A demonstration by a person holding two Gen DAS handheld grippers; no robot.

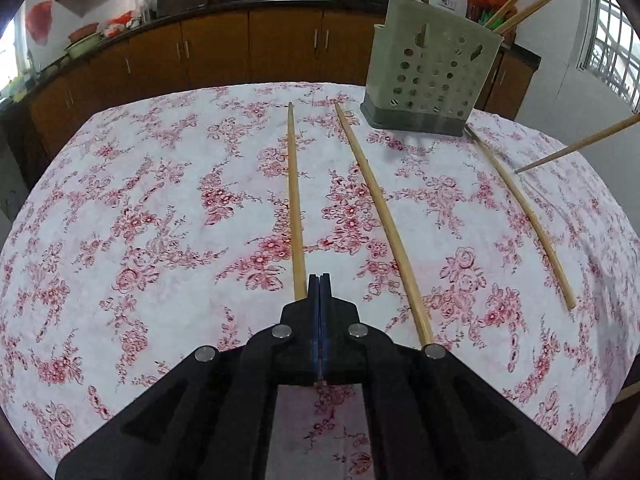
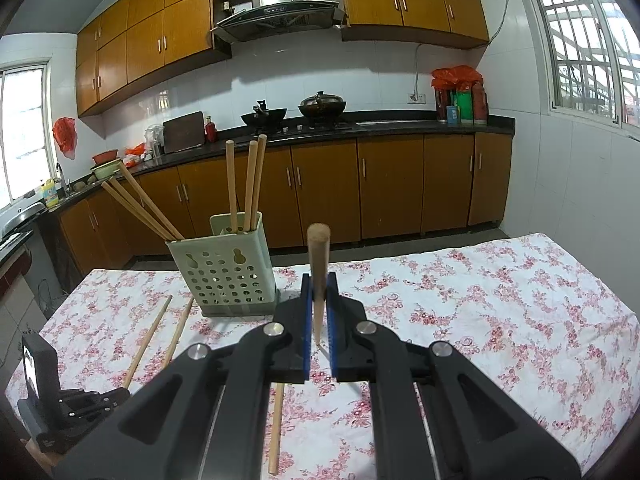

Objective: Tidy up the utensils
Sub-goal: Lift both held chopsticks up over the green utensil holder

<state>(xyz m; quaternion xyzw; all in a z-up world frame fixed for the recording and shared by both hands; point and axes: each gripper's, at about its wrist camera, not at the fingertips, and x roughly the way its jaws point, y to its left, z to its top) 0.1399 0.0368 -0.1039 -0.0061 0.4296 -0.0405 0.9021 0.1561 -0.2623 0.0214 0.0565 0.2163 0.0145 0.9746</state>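
Observation:
Three wooden chopsticks lie on the floral tablecloth: one (image 1: 294, 200) on the left, one (image 1: 380, 220) in the middle and one (image 1: 524, 216) on the right. My left gripper (image 1: 320, 280) is shut with nothing between its pads, its tips just right of the left chopstick's near end. At the far side stands a pale green perforated utensil holder (image 1: 432, 76) with several chopsticks upright in it. In the right wrist view my right gripper (image 2: 319, 280) is shut on a chopstick (image 2: 319, 248) that stands nearly upright, right of the holder (image 2: 224, 276). That held chopstick (image 1: 580, 144) reaches into the left view.
The table (image 2: 500, 300) has a floral cloth, and its far edge faces brown kitchen cabinets (image 2: 392, 188). Loose chopsticks (image 2: 146, 344) lie left of my right gripper, another (image 2: 276, 428) under it. The left gripper's black body (image 2: 72, 412) sits at the lower left.

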